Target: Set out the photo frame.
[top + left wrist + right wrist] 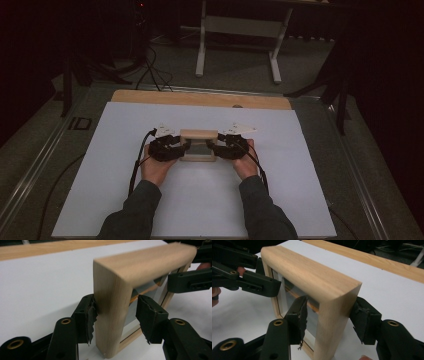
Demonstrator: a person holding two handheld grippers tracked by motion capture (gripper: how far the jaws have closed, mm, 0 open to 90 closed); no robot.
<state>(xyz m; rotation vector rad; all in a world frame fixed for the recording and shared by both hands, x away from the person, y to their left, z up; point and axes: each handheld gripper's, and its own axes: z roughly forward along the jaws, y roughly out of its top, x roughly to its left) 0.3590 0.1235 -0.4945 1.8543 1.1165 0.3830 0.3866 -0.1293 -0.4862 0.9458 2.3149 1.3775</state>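
Note:
A deep pale-wood picture frame (pixel 198 134) with a glass pane stands upright on the white board (pixel 125 165), a little behind its middle. My left gripper (pixel 184 149) clamps the frame's left upright across its thickness. In the left gripper view the frame (pixel 112 315) sits between the two torn black pads (pixel 91 315) of that gripper (pixel 115 315). My right gripper (pixel 214 149) holds the frame's right upright the same way. In the right gripper view the wood (pixel 334 322) fills the space between the jaws of that gripper (pixel 329 315), and the other gripper's jaws (pixel 259 285) show at the far end.
The white board lies on a wooden tabletop (pixel 200 99) whose bare strip shows along the back. Black cables (pixel 137 165) trail from both grippers towards the person. A white desk stand (pixel 240 45) and floor cables (pixel 150 70) lie beyond the table.

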